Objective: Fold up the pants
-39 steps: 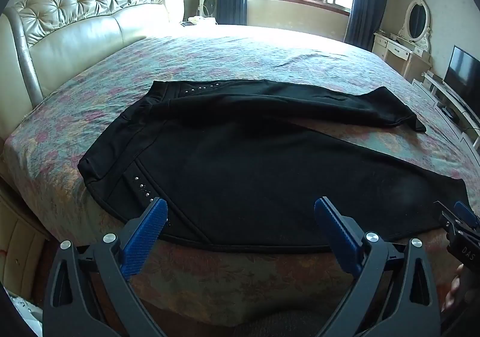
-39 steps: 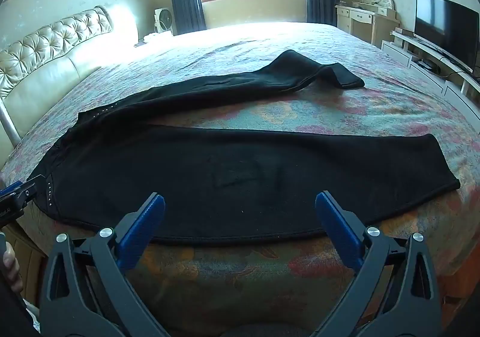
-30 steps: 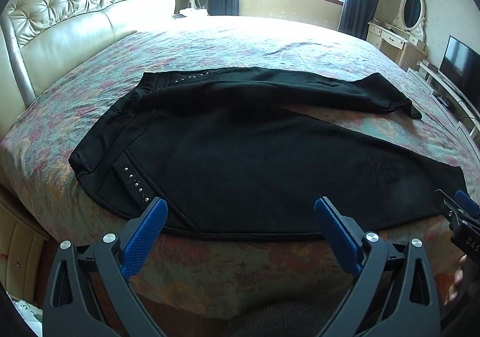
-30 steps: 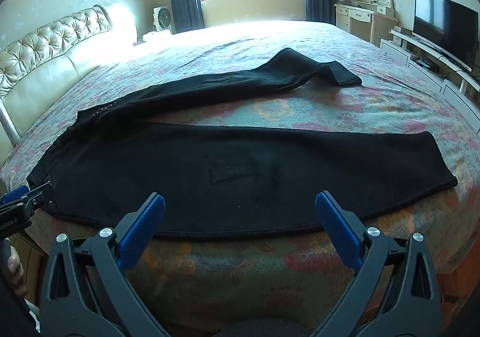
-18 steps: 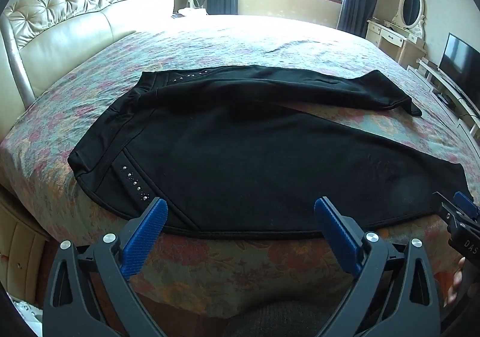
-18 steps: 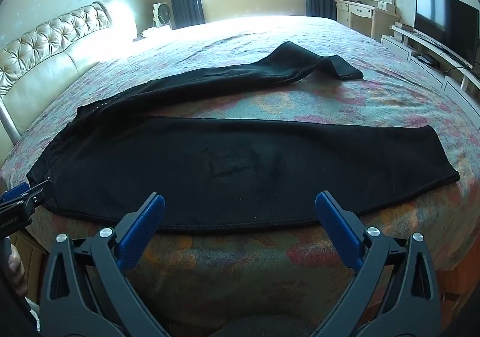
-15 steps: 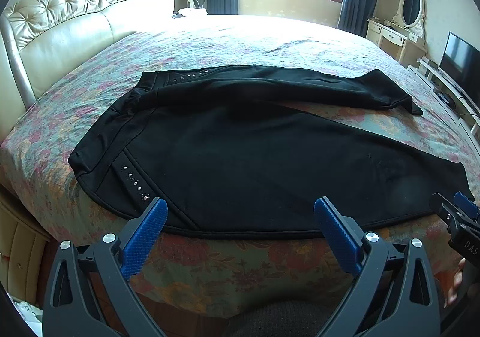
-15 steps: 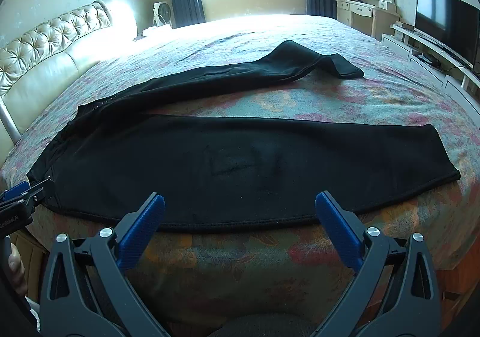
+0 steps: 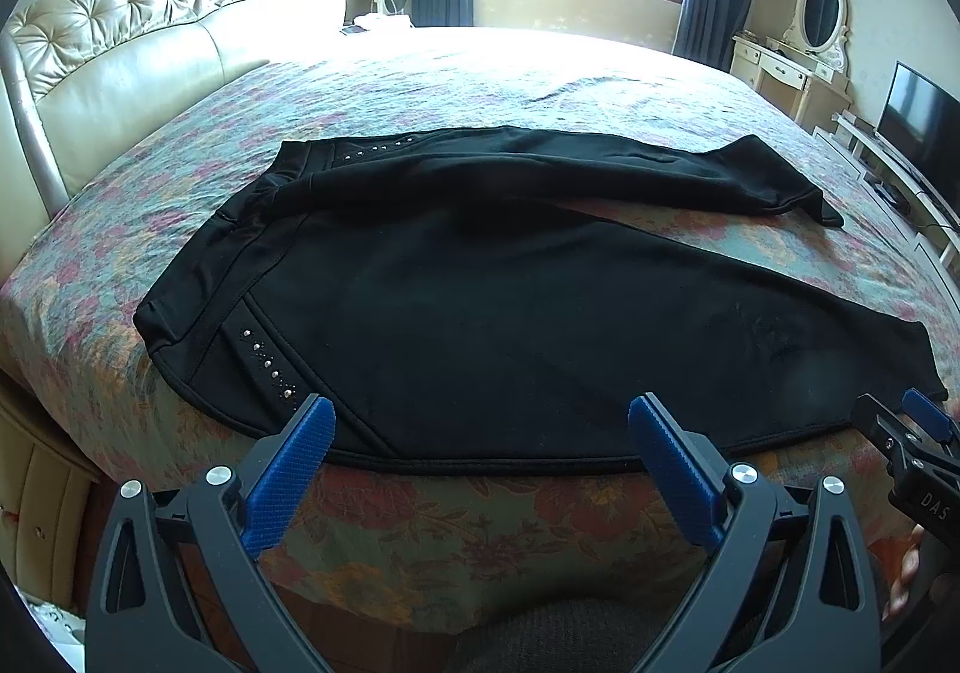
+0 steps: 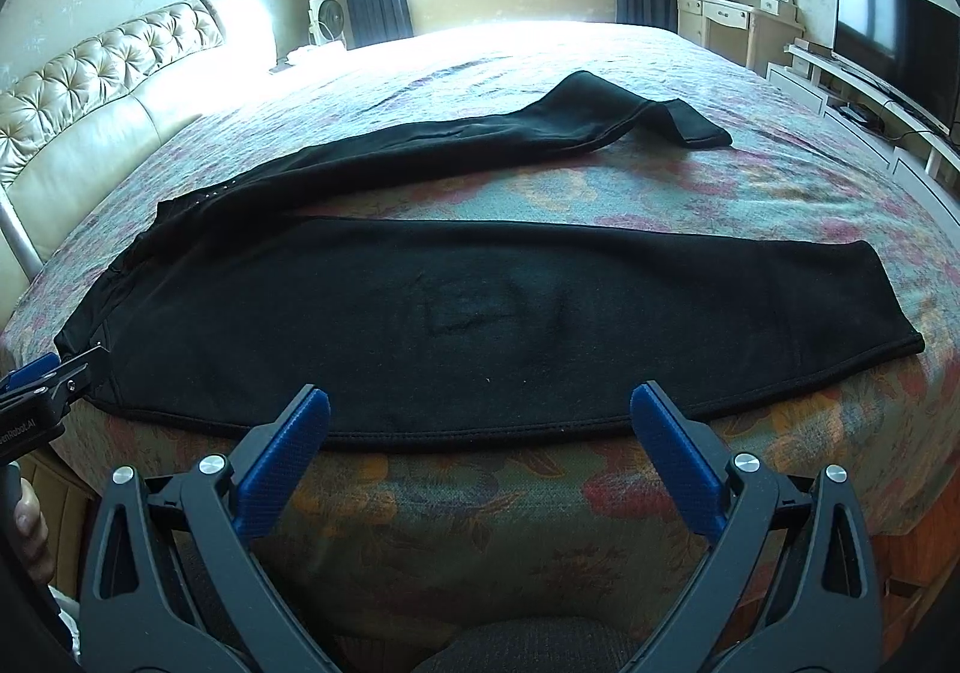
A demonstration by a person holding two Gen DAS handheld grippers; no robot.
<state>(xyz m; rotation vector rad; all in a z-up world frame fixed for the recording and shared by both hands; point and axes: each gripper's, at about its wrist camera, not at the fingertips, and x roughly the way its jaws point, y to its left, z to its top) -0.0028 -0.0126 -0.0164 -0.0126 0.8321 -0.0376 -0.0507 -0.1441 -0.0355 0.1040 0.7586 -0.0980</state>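
Black pants (image 9: 510, 307) lie spread on the bed, waistband at the left with silver studs, legs running right. The near leg lies flat along the bed's front edge; the far leg (image 10: 540, 133) lies rumpled behind it, also in the left wrist view (image 9: 570, 169). The pants fill the middle of the right wrist view (image 10: 480, 313). My left gripper (image 9: 477, 433) is open and empty, just short of the pants' near hem by the hip. My right gripper (image 10: 480, 421) is open and empty, just short of the near leg's hem.
The bed has a floral bedspread (image 9: 480, 517) and a tufted cream headboard (image 9: 138, 49) at the left. A dresser with an oval mirror (image 10: 744, 13) and a television (image 10: 894, 43) stand at the right. Window and dark curtains are behind the bed.
Both grippers have shifted slightly, the view settling a little lower and closer to the pants' near hem. The pants have not moved and both grippers stay open.
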